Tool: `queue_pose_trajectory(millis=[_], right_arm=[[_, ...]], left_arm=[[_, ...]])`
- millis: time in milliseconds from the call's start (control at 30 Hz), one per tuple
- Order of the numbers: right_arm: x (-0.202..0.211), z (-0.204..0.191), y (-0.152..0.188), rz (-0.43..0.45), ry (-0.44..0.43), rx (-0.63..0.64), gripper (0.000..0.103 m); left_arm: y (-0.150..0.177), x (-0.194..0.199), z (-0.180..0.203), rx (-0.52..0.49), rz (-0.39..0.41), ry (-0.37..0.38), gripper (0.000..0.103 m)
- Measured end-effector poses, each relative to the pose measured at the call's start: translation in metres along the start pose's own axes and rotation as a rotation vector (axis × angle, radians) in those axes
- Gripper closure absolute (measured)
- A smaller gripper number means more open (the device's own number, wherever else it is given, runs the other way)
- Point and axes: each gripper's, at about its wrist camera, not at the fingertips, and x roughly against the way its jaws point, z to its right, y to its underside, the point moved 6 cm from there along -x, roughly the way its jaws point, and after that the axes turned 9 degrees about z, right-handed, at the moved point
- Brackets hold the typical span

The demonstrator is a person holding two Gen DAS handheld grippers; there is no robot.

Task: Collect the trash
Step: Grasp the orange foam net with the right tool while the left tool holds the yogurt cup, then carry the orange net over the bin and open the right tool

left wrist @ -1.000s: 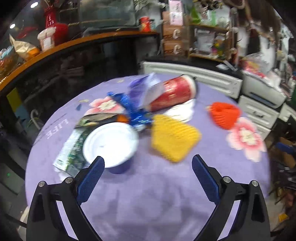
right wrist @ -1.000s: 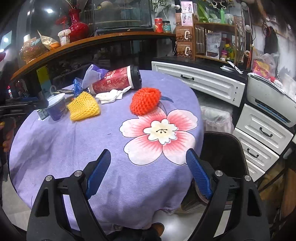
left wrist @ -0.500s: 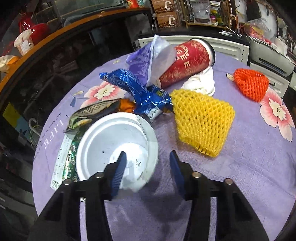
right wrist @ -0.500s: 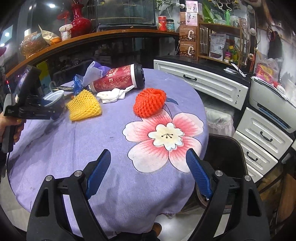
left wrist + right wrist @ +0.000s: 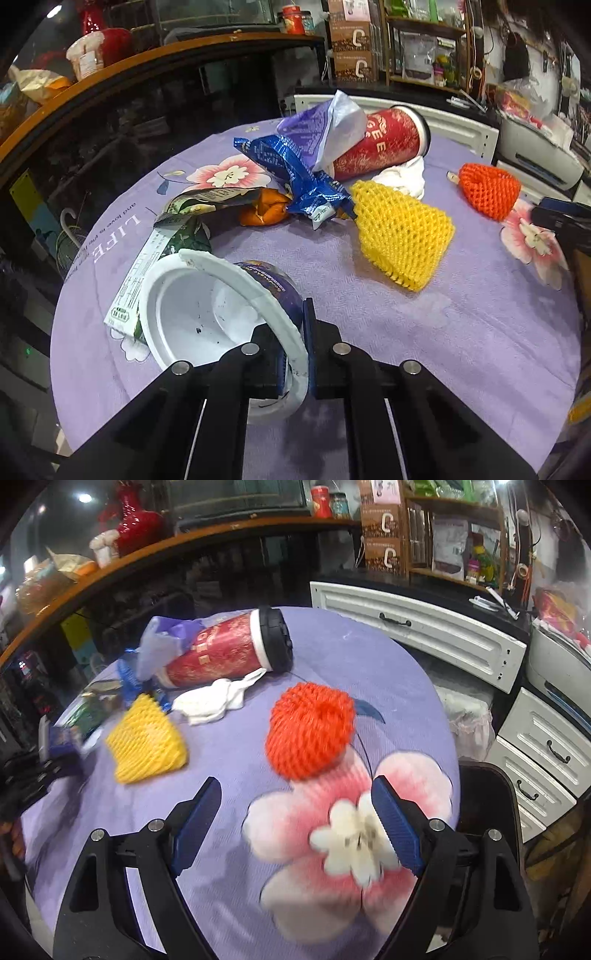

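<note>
My left gripper point(image 5: 295, 343) is shut on the rim of a white-lined purple paper cup point(image 5: 192, 314), which is squashed and tipped toward me. Beyond the cup lie a green packet point(image 5: 184, 218), orange peel point(image 5: 266, 212), a blue wrapper point(image 5: 295, 173), a purple-white bag point(image 5: 325, 125), a toppled red cup point(image 5: 376, 147), white tissue point(image 5: 402, 177) and a yellow foam net point(image 5: 402, 236). My right gripper point(image 5: 295, 808) hangs open over the pink flower print. An orange foam net point(image 5: 310, 731) sits just ahead of its fingertips, untouched.
The round table point(image 5: 110, 830) carries a purple flowered cloth. White drawers point(image 5: 546, 753) and a dark bin-like shape point(image 5: 487, 812) stand to the right of it. A wooden counter point(image 5: 147, 59) with jars runs behind. The right gripper's dark tip point(image 5: 561, 218) shows at the left view's edge.
My left gripper came down over the paper cup and shut on its rim, crushing it. My right gripper moved forward across the table to the orange net, still open.
</note>
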Motion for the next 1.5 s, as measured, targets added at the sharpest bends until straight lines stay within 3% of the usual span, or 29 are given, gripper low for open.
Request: queue_pose_trajectory(millis=[100, 367, 433, 633, 700, 967, 1133, 1400, 1500], right_arm=[[-0.021, -0.001, -0.008, -0.051, -0.004, 0.018, 0.02], [-0.062, -0.007, -0.014, -0.118, 0.105, 0.148, 0.021], [-0.068, -0.006, -0.013, -0.126, 0.124, 0.164, 0.038], [-0.069, -0.005, -0.013, -0.101, 0.108, 0.156, 0.077], [-0.066, -0.004, -0.012, -0.089, 0.092, 0.14, 0.08], [-0.028, 0.007, -0.011, 0.011, 0.035, 0.066, 0.081], [0.015, 0.014, 0.0, 0.063, 0.031, 0.09, 0.081], [0.092, 0.072, 0.04, 0.121, 0.055, -0.012, 0.081], [0.114, 0.1, 0.06, 0.129, 0.106, -0.038, 0.081]], left_arm=[[0.0, 0.009, 0.002, 0.013, 0.023, 0.011, 0.094], [-0.001, 0.023, 0.014, 0.015, 0.059, 0.035, 0.094], [-0.001, 0.025, 0.017, 0.014, 0.065, 0.042, 0.094], [0.001, 0.03, 0.024, 0.015, 0.07, 0.057, 0.094], [0.002, 0.032, 0.027, 0.019, 0.072, 0.062, 0.094], [0.003, 0.046, 0.042, 0.037, 0.1, 0.114, 0.094], [-0.005, 0.059, 0.069, 0.029, 0.129, 0.185, 0.094], [-0.026, 0.078, 0.168, -0.05, 0.176, 0.385, 0.094], [-0.032, 0.082, 0.209, -0.083, 0.186, 0.453, 0.094]])
